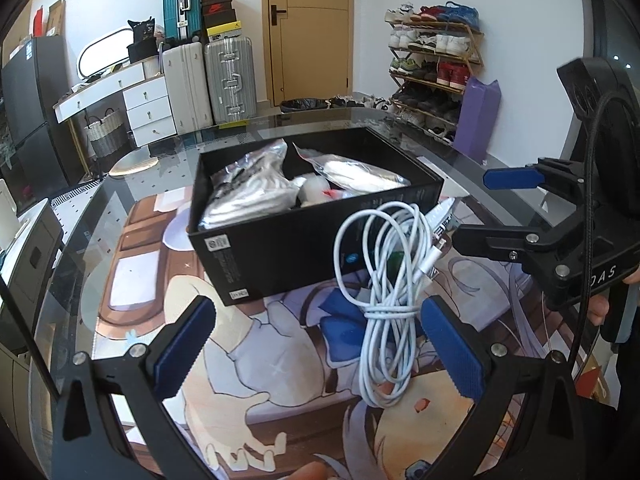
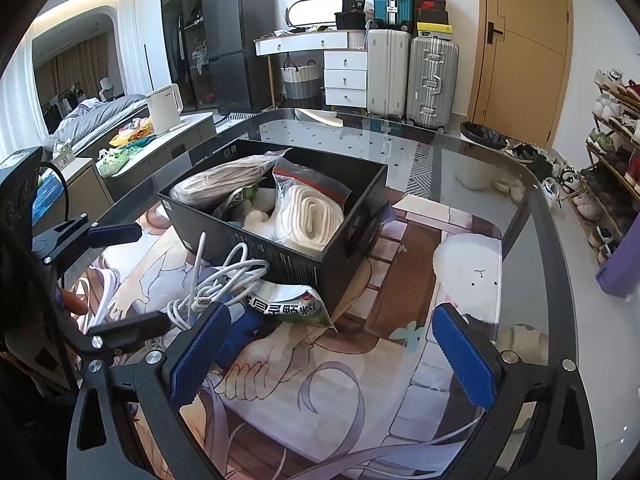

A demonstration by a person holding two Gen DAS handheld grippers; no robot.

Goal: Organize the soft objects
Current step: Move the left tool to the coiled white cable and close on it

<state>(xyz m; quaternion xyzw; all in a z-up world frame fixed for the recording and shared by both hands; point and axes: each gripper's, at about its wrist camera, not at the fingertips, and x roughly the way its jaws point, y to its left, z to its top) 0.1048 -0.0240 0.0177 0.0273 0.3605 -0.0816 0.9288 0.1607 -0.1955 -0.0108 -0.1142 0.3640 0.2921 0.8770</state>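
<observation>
An open black box [image 1: 280, 252] [image 2: 340, 256] stands on the glass table and holds several bagged soft items, among them a rolled white cloth in a clear bag [image 2: 308, 212] [image 1: 360, 172]. A coiled white cable [image 1: 388, 280] [image 2: 216, 284] lies on the mat in front of the box. A green-and-white packet [image 2: 288, 300] lies beside the cable against the box. My left gripper [image 1: 316, 344] is open, just above the mat, with the cable by its right finger. My right gripper [image 2: 332, 356] is open and empty over the mat; it also shows in the left wrist view [image 1: 480, 212].
A printed mat [image 2: 400, 360] lies under the glass tabletop [image 2: 520, 184]. Suitcases [image 2: 428, 80], a white drawer unit [image 2: 344, 76], a door [image 2: 524, 40] and a shoe rack [image 1: 432, 68] stand beyond the table. A white kettle [image 2: 164, 106] sits on a side counter.
</observation>
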